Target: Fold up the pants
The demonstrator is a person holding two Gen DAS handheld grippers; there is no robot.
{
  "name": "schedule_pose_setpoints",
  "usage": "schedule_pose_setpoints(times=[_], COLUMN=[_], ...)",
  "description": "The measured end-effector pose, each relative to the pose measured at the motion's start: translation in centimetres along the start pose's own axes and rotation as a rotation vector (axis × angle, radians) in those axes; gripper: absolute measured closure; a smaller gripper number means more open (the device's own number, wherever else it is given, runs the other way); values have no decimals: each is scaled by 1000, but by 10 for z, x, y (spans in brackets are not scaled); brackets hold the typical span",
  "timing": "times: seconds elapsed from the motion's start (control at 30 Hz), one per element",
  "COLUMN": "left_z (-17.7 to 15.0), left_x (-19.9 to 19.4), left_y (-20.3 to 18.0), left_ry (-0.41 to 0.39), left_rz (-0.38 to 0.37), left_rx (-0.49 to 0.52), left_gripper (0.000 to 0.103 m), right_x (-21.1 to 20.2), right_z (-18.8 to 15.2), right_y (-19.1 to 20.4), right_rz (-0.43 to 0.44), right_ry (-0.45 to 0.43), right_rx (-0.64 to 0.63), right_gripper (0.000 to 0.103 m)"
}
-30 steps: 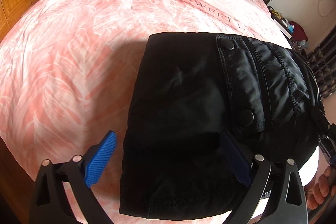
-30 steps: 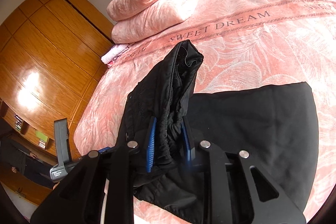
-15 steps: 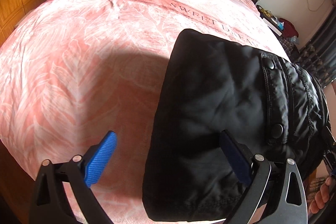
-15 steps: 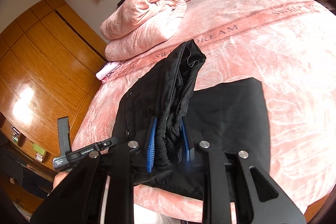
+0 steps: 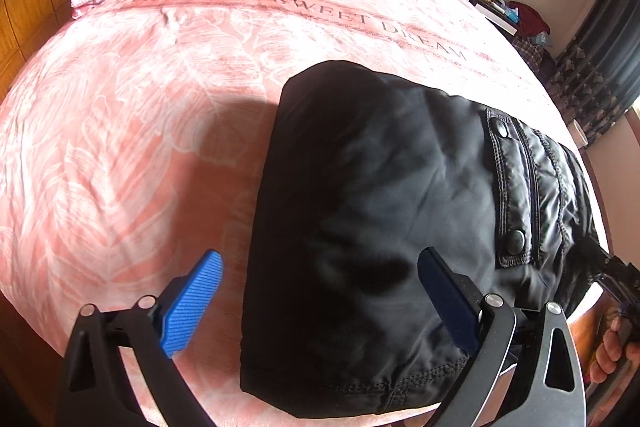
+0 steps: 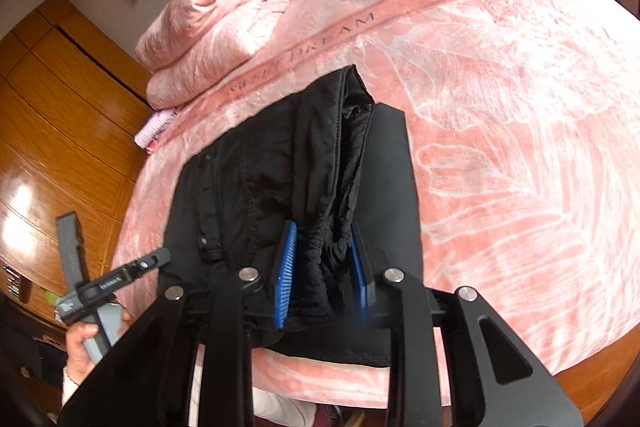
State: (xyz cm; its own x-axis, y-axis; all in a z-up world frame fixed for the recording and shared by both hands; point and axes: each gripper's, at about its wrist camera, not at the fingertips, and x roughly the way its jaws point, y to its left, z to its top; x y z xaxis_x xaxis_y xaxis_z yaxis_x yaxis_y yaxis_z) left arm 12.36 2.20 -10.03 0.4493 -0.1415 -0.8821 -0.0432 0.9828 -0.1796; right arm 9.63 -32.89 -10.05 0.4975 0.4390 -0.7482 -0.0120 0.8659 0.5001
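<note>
Black pants (image 5: pixel 360 219) are seen folded into a compact stack near the front edge of a bed covered by a pink blanket (image 5: pixel 140 115), the words "SWEET DREAM" running across it. The elasticated waistband end (image 6: pixel 324 251) is pinched between the blue pads of the right gripper (image 6: pixel 322 267), whose jaws are closed on the gathered cloth, and it is held raised above the layer beneath. The left gripper (image 5: pixel 316 303) is held with its jaws wide apart and nothing between them; one pad (image 5: pixel 192 303) is seen over the blanket and the other over the cloth.

Compared with a second ago, the stack is shown narrower in the right wrist view: less of the flat lower layer is left exposed beside the lifted part, and the raised end has been carried further across it. In the left wrist view the snap-buttoned pocket (image 5: pixel 508 187) has been shifted toward the right.

The fold is judged to be almost closed. What remains, it is thought, is for the held waistband to be laid down flush and released. A thick, padded fabric is suggested by the quilted stitching, so the top layer may spring back unless it is pressed flat.

A rolled pink duvet (image 6: pixel 216 27) is left at the far side of the bed.
</note>
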Motion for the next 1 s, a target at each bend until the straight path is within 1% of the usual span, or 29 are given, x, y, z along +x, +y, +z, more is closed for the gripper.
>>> schedule_pose_setpoints(times=[0.07,0.1,0.13,0.23,0.33,0.4,0.43,0.5,0.53,0.57,0.6,0.63,0.7,0.77,0.8,0.87,0.97,1.0], left_z=[-1,-2,-3,-5,-5,-5,-5,-7,-8,-9,-9,-10,-11,-10,-10,-9,-8,-8], left_x=[3,4,6,7,7,7,7,6,6,5,5,5,5,5,5,7,8,9], left_y=[-3,-5,-7,-10,-10,-12,-12,-12,-12,-12,-13,-13,-14,-15,-15,-15,-16,-17], left_ry=[6,7,10,10,13,14,13,13,13,14,13,14,12,12,14,17,22,24], left_rz=[7,8,10,17,13,13,13,15,15,17,19,21,25,29,30,27,20,19], left_rx=[10,15,22,38,34,31,32,34,37,40,45,50,61,67,68,65,65,67], left_gripper=[4,4,4,4,4,4,4,4,4,4,4,4,4,4,4,4,4,4], right_x=[8,8,7,-3,-9,-5,0,13,18,23,28,33,44,51,52,49,35,32], right_z=[-7,-8,-9,-2,18,36,44,61,67,72,76,80,85,85,84,84,88,90], right_y=[-2,-3,-4,-5,-6,-7,-8,-10,-11,-11,-11,-10,-7,-2,2,8,12,13], right_rz=[-56,-73,-73,-41,1,34,37,46,60,66,62,57,51,63,58,35,45,35], right_ry=[19,12,10,-8,-34,-42,-37,-16,-12,-8,2,12,43,61,60,43,-10,-17], right_rx=[-26,-32,-35,-32,-18,-16,-12,0,2,4,4,0,-17,-39,-55,-78,-74,-72], right_gripper=[53,49,47,47,44,44,44,47,51,51,51,54,70,93,96,98,99,99])
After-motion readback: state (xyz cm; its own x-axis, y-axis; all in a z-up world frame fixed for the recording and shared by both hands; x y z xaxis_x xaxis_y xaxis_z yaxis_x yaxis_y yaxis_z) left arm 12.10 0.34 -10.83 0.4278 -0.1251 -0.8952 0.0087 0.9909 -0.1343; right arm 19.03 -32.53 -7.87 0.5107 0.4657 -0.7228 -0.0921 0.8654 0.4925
